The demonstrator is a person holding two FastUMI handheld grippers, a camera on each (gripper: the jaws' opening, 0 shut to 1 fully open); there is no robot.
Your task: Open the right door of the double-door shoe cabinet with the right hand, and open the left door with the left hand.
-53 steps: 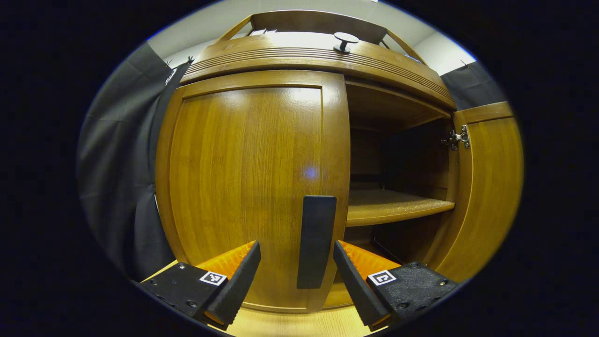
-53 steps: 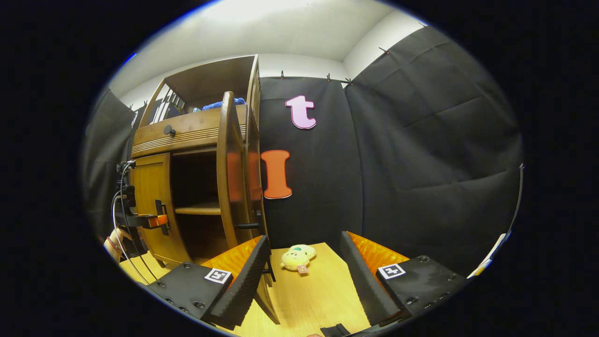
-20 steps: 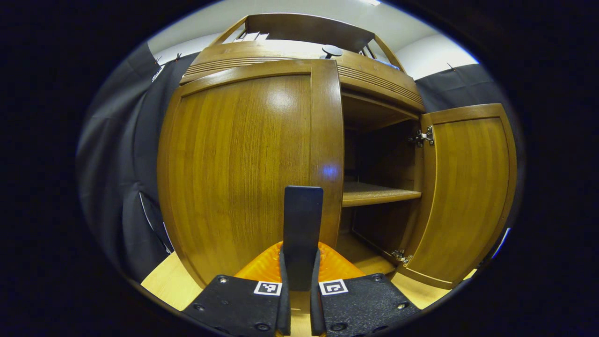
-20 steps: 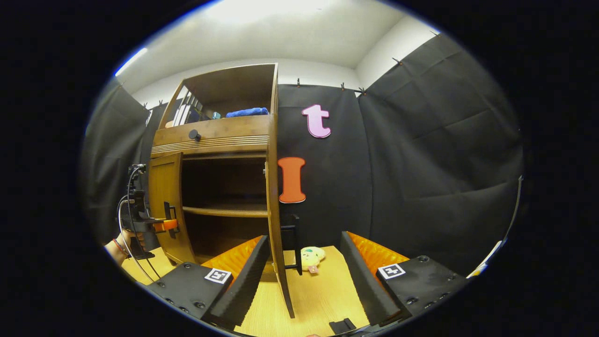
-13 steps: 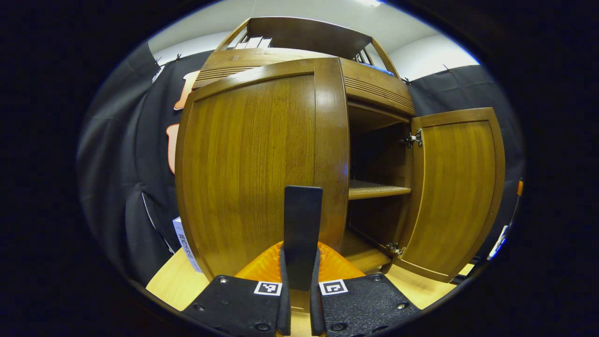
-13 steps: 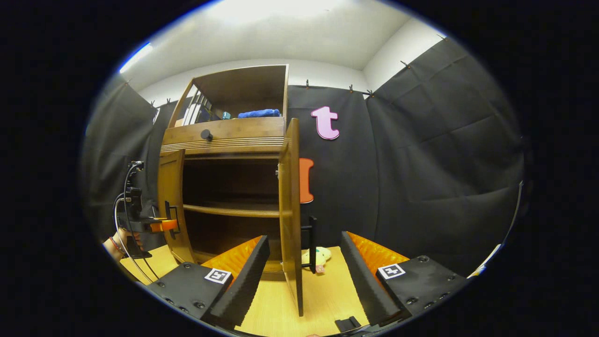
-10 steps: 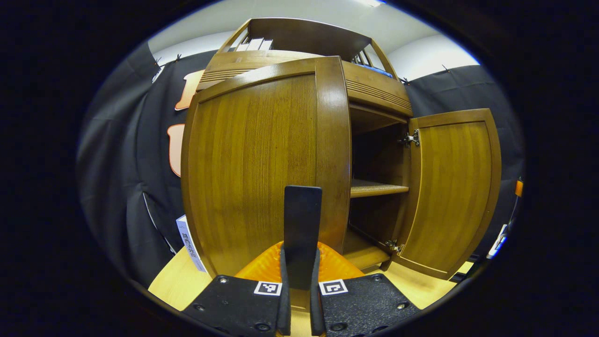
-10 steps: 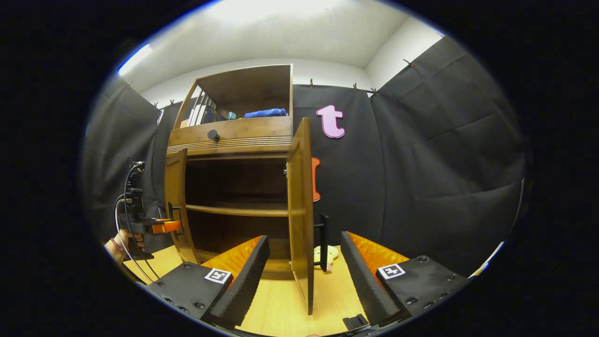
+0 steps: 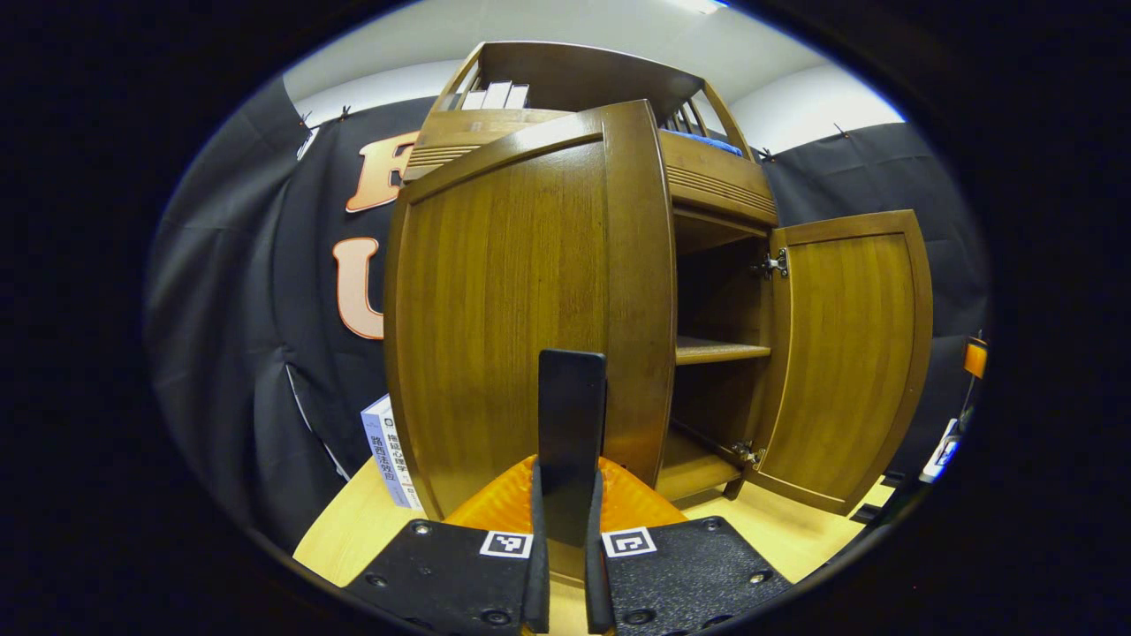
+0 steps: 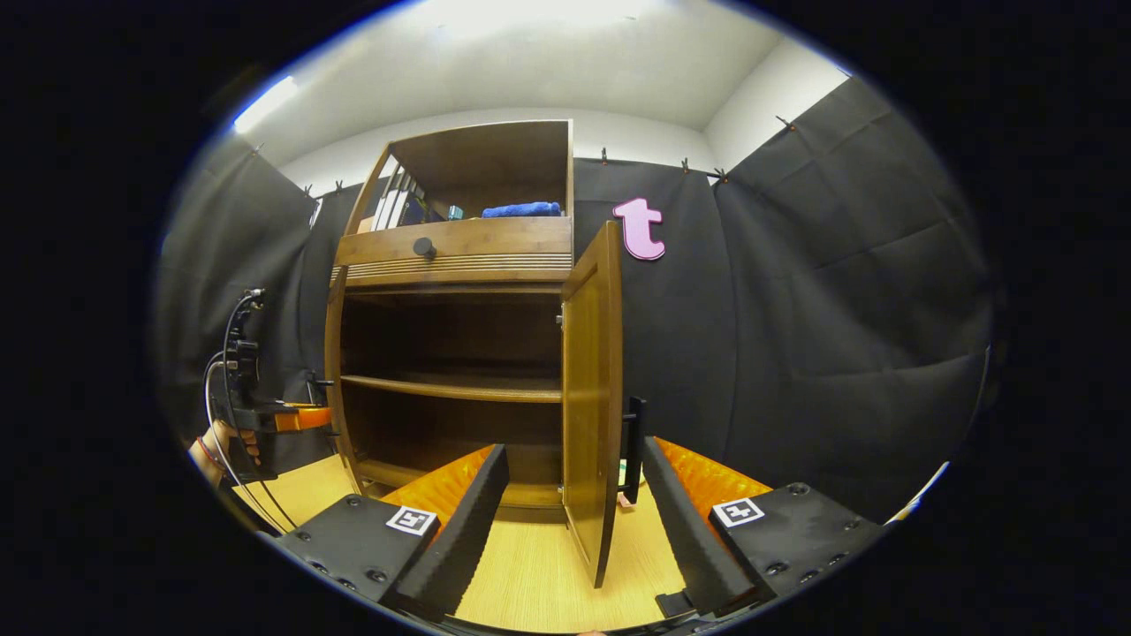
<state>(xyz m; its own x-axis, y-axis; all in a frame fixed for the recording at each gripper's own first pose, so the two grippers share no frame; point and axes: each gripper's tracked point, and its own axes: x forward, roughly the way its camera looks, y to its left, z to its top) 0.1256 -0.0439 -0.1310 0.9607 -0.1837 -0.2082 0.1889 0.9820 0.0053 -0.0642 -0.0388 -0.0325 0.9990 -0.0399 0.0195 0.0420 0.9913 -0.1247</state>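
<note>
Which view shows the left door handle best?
The left gripper view: the left door handle stands upright dead centre, clamped by the left gripper. The right gripper view shows it small at the far left, edge-on, at the left gripper.

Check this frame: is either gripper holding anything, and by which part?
The left gripper is shut on the left door's handle, gripping its lower end. The right gripper is open, holding nothing.

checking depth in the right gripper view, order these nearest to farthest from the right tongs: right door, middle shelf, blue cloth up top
1. right door, swung open just ahead of the right tongs, edge between its fingers.
2. middle shelf, deeper inside the cabinet, ahead and left.
3. blue cloth, farthest, high in the open top compartment.
</note>
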